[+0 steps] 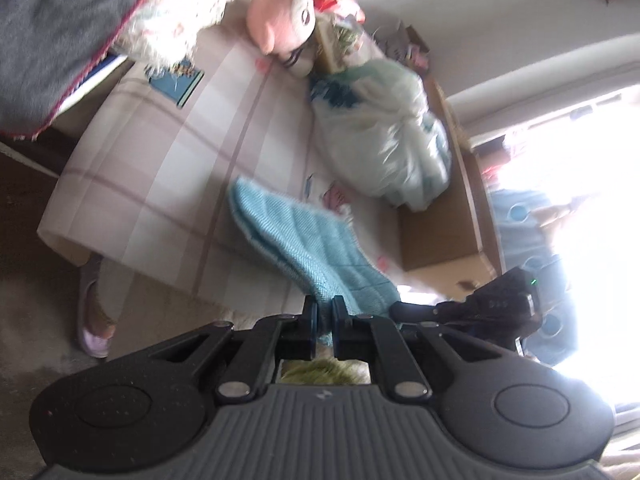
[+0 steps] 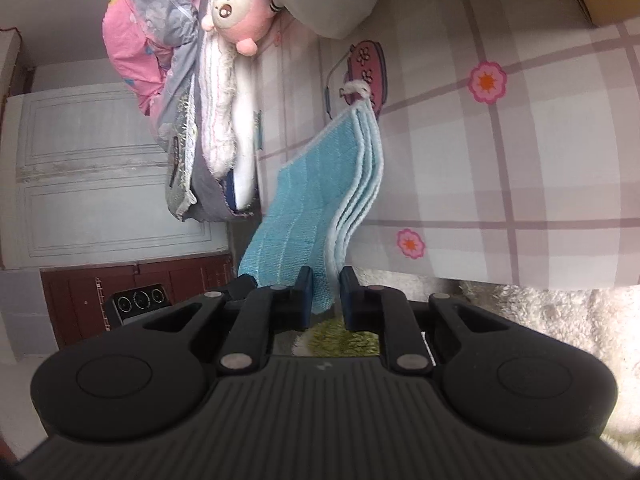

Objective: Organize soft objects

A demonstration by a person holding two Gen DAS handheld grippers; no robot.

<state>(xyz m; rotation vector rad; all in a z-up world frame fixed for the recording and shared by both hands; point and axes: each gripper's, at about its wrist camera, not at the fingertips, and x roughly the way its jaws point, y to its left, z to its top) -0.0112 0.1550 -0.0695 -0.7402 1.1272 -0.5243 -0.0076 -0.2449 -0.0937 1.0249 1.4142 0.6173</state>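
**Folded blue towel held between both tools, not yet put down**

The left tool [image 1: 324,320] has its jaws pressed together on one end of a folded light-blue woven towel with white edging [image 1: 296,236]. The right tool [image 2: 325,294] pinches the same towel [image 2: 316,196] near its stacked edges, with the jaws narrowly apart around the cloth. In the right wrist view the towel shows several layers, with a white hanging loop [image 2: 356,88] at the far corner, so the folding looks finished. It hangs over the edge of the bed, and placing it appears to be what remains.

The bed carries a pale checked sheet printed with pink flowers [image 2: 520,168]. On it lie a round pink-and-cream plush toy [image 1: 282,20], a clear plastic bag stuffed with pale green bedding [image 1: 384,136] and a pile of pink and grey quilts [image 2: 160,40], apparently already gathered at the far end. A brown cardboard box [image 1: 436,224] sits beside the bag. Below are a shaggy white rug [image 2: 540,320], a white panelled door [image 2: 104,168] and a bright window [image 1: 592,200].
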